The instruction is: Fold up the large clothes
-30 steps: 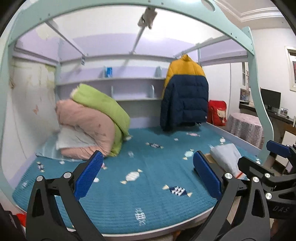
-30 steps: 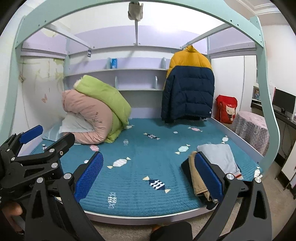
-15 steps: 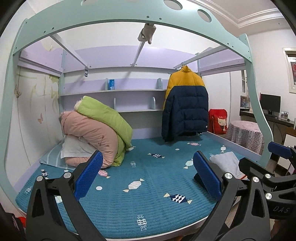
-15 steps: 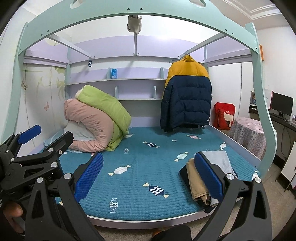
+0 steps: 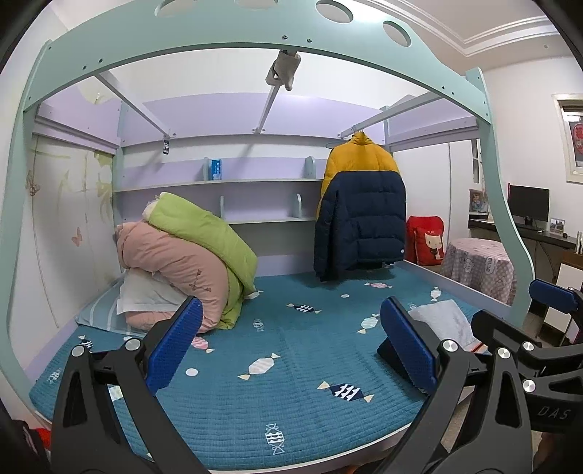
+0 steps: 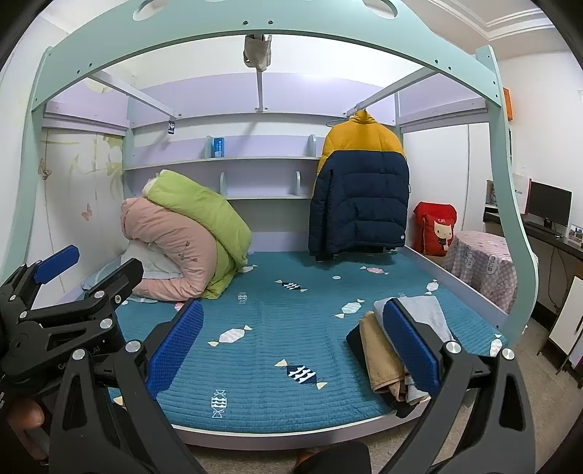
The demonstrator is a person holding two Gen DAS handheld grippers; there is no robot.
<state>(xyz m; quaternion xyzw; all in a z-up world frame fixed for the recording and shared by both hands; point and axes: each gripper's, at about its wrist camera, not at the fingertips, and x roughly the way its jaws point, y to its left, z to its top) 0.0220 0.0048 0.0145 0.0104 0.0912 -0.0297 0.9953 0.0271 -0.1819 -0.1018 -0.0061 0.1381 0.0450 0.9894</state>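
A yellow and navy puffer jacket (image 5: 360,215) hangs from a rail at the back right of the bed; it also shows in the right wrist view (image 6: 359,198). A small stack of folded clothes (image 6: 397,339), tan, grey and black, lies at the bed's front right corner; the left wrist view shows its grey top (image 5: 442,321). My left gripper (image 5: 291,346) is open and empty in front of the bed. My right gripper (image 6: 293,346) is open and empty too. Both are well short of the jacket.
The bed has a teal quilted cover (image 6: 291,310) under a mint arched frame (image 6: 273,18). Pink and green duvets (image 6: 186,240) are piled at the back left. A red bag (image 6: 435,228), a covered round table (image 6: 481,262) and a desk with a monitor (image 6: 548,204) stand right.
Both grippers have pulled back and tilted upward, so more of the arched frame and ceiling shows. Both stay open and empty.
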